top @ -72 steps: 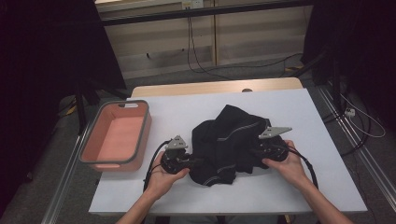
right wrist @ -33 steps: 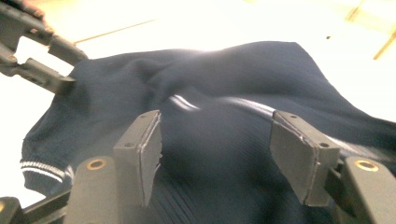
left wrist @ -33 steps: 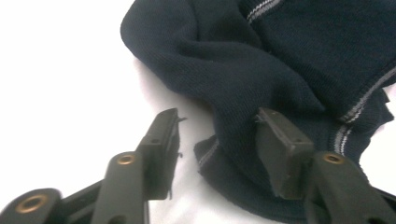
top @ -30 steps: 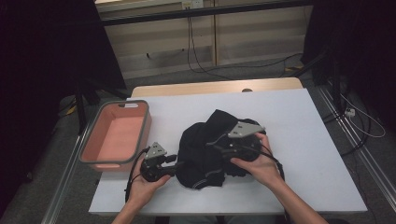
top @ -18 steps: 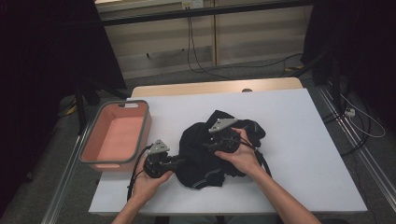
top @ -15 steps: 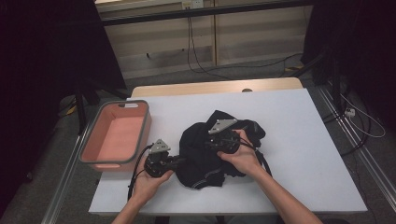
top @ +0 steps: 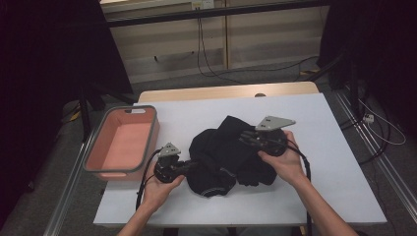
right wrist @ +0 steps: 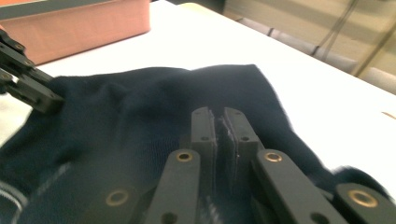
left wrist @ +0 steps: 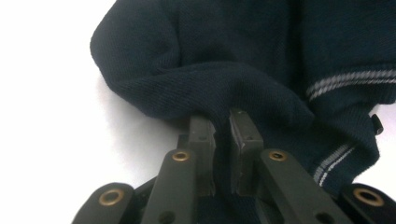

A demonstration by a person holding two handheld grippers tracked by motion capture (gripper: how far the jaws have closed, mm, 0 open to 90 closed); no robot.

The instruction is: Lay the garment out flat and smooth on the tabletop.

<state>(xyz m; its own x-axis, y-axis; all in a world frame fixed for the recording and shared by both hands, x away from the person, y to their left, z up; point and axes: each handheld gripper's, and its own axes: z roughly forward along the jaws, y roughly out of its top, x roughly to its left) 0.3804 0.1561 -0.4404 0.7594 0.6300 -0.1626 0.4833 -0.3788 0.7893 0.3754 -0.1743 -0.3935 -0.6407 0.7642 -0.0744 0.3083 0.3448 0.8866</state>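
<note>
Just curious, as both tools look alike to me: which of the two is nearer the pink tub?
The left gripper, biting the sweater at its edge beside the tub. The right gripper grips the cloth farther off, on the sweater's other side.

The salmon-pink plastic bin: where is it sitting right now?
In the high view the salmon-pink plastic bin sits at the white table's left edge, just left of the left gripper and the dark navy knit garment.

Sweater (top: pixel 226 157) mid-table (top: pixel 344 196), bin (top: pixel 123 142) to its left at the table's edge
</note>
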